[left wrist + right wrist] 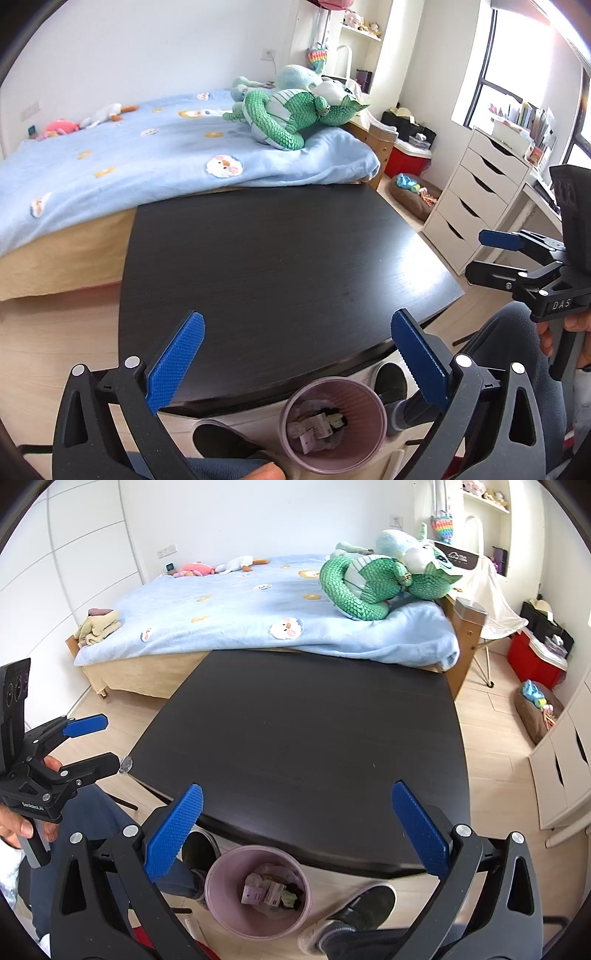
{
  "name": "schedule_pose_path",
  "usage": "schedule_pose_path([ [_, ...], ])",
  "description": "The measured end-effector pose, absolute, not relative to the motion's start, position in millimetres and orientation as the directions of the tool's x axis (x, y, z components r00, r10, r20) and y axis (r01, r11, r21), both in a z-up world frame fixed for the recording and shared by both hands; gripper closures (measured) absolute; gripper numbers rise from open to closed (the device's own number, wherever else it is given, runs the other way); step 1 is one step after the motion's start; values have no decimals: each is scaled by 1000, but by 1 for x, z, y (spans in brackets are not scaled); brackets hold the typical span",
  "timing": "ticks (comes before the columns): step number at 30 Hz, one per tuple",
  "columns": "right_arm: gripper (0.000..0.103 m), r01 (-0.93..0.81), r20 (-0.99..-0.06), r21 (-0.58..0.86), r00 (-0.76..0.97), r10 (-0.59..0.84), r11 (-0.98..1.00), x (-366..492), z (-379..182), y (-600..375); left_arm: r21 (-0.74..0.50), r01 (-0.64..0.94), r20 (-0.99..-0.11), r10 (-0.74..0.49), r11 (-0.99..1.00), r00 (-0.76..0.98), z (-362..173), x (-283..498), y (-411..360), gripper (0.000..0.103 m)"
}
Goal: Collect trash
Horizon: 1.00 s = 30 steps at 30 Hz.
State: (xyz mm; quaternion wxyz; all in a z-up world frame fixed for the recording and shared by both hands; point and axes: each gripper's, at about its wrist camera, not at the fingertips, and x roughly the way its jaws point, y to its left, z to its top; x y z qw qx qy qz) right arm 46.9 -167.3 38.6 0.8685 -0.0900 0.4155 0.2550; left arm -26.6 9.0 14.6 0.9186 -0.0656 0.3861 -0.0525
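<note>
Left wrist view: blue pads of the left gripper [297, 354] frame the lower edge, its jaws wide apart and holding nothing. Below and between them, on the floor at the near edge of the dark worktop [280, 258], stands the pink bin [332, 424]. It contains the collected trash [317, 426]: crumpled paper and small cartons, individually hard to identify. The worktop surface carries no visible item. At the right margin, the right gripper [480, 254] is held in a hand [565, 332], jaws apart and unloaded; its body is cut off by the frame.

Right wrist view: the right gripper [297, 834] likewise shows jaws spread and nothing between them. The bin [221, 886] sits directly below, between the person's shoes [365, 904], with the trash [271, 891] inside. The left gripper [99, 742] appears at the left margin, jaws apart.

Judgement: the collection step appears complete or nearly so, since no loose trash remains in sight on the worktop. Any next move calls for checking the areas not shown: the floor beneath the worktop is hidden, and the bin's lower interior is obscured by its contents.
</note>
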Motion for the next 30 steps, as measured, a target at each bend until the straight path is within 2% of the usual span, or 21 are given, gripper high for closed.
schedule_pose_path([
  [7,3,-535,-774,56,510,375,843,60,35,-156,-199,57,-713,-185,978,676,10,-10,14,6],
  [30,3,-541,-782,60,498,376,839,64,28,-154,-211,54,-709,-191,976,679,6,-4,16,6],
])
